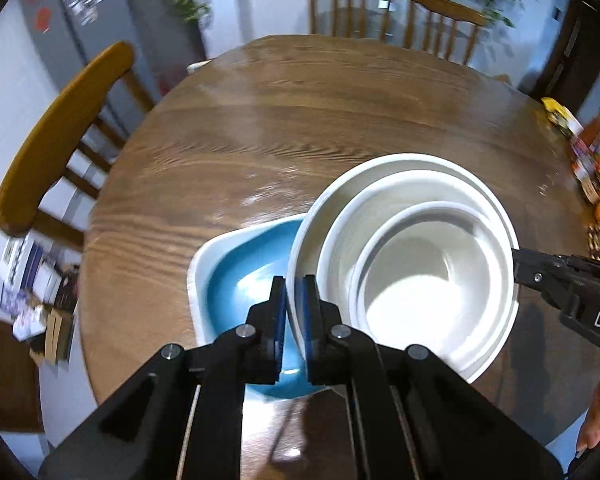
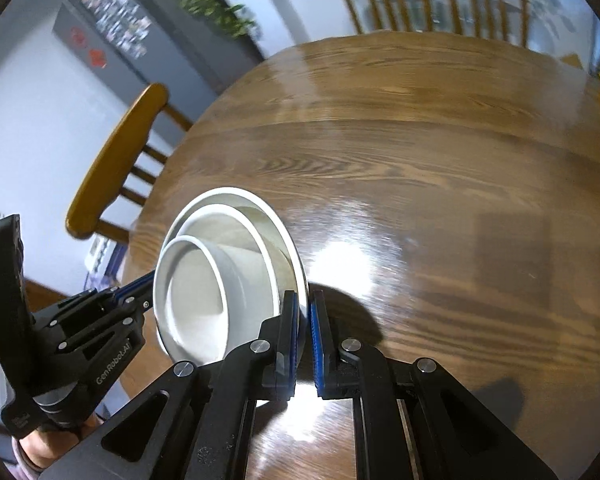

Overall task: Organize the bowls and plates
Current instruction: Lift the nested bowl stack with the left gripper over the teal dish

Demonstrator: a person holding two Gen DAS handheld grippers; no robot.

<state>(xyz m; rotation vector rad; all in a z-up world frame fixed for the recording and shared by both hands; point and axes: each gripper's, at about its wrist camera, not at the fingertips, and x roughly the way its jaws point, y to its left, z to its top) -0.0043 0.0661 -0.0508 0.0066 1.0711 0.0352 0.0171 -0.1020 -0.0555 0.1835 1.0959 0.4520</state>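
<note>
My left claw [image 1: 295, 308]: clamped on the big white bowl's [image 1: 380, 176] near rim, lower centre.
My right claw [image 2: 305, 320]: pinching the opposite rim.
Done: two smaller bowls [image 1: 416, 264] nested inside.
Left: blue dish [image 1: 240, 280], lower left on the table [image 1: 300, 112], unstacked.

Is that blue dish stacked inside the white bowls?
No, the blue dish sits on the table beside and below the nested white bowls.

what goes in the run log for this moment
left tongs: shut on white bowl stack rim | right tongs: shut on opposite rim | stack: three nested | blue dish: on table
</note>
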